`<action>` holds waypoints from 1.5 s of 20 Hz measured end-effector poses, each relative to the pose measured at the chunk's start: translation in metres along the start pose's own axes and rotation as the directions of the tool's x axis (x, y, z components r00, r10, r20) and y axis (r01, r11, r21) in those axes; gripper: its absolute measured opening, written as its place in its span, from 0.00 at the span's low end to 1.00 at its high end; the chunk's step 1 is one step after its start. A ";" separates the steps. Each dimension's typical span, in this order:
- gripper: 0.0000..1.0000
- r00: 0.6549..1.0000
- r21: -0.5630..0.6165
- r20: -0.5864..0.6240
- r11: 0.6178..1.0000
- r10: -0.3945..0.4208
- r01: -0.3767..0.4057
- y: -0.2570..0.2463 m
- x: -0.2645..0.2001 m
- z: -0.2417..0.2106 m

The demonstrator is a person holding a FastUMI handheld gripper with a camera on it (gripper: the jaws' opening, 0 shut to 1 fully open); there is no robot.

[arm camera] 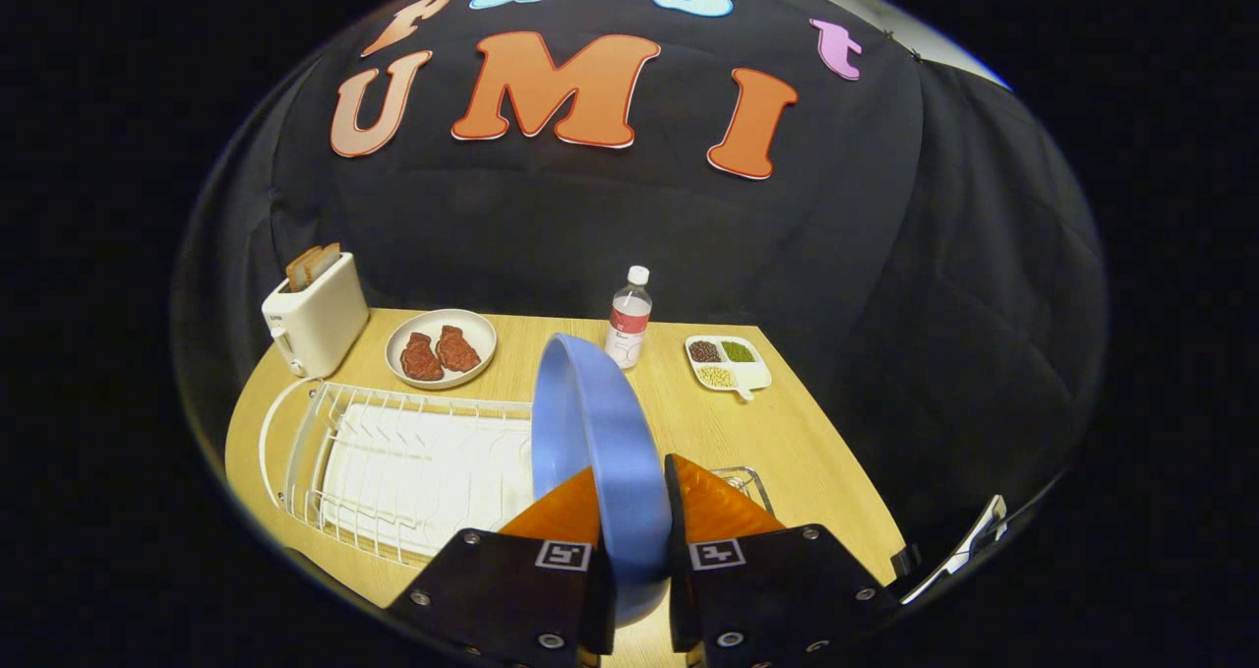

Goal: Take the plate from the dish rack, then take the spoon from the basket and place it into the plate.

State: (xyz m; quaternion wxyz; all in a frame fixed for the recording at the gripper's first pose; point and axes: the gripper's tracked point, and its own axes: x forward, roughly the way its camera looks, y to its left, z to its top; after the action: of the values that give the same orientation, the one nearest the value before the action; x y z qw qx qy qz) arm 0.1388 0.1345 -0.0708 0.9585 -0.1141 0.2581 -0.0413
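Between my gripper's fingers the blue plate stands on edge, both pads clenched on its rim, lifted clear above the white dish rack at the table's near left corner; I judge the first step done, with the spoon and the basket just beyond the right finger left

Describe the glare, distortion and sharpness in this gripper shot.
Gripper view: the dish rack and its white tray are blown out by glare; fisheye bends the table edge; the blue plate, clamped between the fingers, and the distant bottle both look reasonably sharp.
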 end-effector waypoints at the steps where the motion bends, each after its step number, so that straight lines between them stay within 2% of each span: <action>1: 0.22 1.000 0.014 0.007 1.000 0.012 -0.012 -0.001 -0.011 -0.002; 8: 0.22 0.993 0.157 -0.004 0.981 0.119 -0.117 -0.001 -0.074 -0.041; 14: 0.22 0.970 0.331 -0.043 0.919 0.239 -0.212 0.011 -0.103 -0.105; 22: 0.22 0.917 0.567 -0.127 0.787 0.378 -0.245 0.042 -0.106 -0.199; 30: 0.22 0.849 0.745 -0.165 0.627 0.502 -0.226 0.082 -0.076 -0.255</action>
State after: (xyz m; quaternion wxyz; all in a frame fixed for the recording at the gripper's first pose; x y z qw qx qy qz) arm -0.0533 0.1741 -0.2677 0.8515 0.3236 0.4104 0.0425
